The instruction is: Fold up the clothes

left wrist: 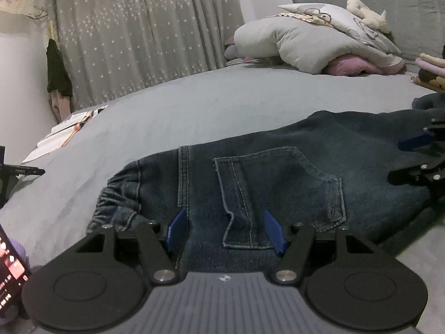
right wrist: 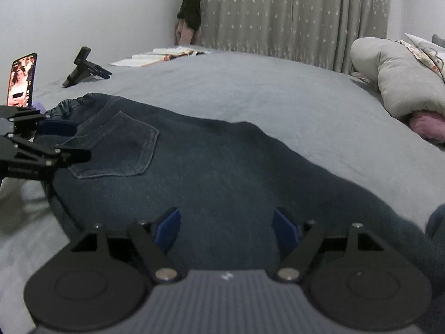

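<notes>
Jeans [left wrist: 278, 172] lie flattened, seemingly folded lengthwise, on the bed [left wrist: 194, 111], cross-folds apparently left, with left claw [left wrist: 225, 231] and right claw [right wrist: 226, 229] both released over the denim.

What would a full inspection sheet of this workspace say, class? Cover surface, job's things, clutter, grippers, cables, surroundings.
Surface: bed with grey sheet, fairly smooth.
Job's things: dark jeans lying flat, back pocket up.
Clutter: lit phone, black stand, open book, pile of pillows, folded clothes.
Grippers: left gripper open over the pocket; right gripper open over the denim.
Cables: nothing seen.
Surroundings: star-patterned curtain, white wall, hanging dark garment.
</notes>
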Demonstrator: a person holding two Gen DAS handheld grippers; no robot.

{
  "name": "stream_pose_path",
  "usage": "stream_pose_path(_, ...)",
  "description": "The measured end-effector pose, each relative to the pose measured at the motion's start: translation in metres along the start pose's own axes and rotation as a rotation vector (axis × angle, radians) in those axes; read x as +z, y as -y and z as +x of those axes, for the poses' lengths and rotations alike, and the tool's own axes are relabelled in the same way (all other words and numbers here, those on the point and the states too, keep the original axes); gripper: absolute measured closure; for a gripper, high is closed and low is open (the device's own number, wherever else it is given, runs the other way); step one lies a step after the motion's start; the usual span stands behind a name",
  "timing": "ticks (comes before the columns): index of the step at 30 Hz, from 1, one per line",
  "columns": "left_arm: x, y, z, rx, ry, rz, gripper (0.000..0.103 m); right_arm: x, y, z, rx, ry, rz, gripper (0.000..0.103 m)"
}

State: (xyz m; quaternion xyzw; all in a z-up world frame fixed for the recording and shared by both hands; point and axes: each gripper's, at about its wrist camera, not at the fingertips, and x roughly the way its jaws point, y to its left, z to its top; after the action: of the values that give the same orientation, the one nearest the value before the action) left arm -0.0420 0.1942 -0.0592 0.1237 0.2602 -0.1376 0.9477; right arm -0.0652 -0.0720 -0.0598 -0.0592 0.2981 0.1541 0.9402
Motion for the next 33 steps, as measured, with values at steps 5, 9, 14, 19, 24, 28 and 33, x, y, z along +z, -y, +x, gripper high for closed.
stream_pose_path(5, 0.005, 0.004, -0.005, 0.016, -0.004, -0.002, 0.042, 0.0, 0.0, -0.003, -0.001, 0.009, 0.003, 0.022)
stream_pose_path(9, 0.024, 0.006, -0.01, -0.013, -0.036, -0.068, 0.038, 0.008, 0.018, -0.016, 0.015, -0.017, 0.094, 0.006)
stream_pose_path(14, 0.044, 0.035, -0.017, -0.046, 0.001, -0.03, 0.034, 0.022, 0.053, -0.043, 0.027, 0.021, 0.196, 0.001)
stream_pose_path(19, 0.068, 0.071, -0.016, -0.098, 0.014, -0.012, 0.031, 0.03, 0.094, -0.074, 0.089, 0.079, 0.345, 0.0)
stream_pose_path(24, 0.088, 0.106, -0.007, -0.188, 0.009, -0.032, 0.03, 0.024, 0.138, -0.099, 0.027, 0.114, 0.444, 0.0)
stream_pose_path(28, 0.101, 0.137, 0.003, -0.261, -0.006, -0.053, 0.03, 0.007, 0.18, -0.116, -0.009, 0.136, 0.573, 0.0)
stream_pose_path(33, 0.11, 0.167, 0.01, -0.284, -0.025, -0.041, 0.03, -0.017, 0.219, -0.134, -0.105, 0.137, 0.642, 0.0)
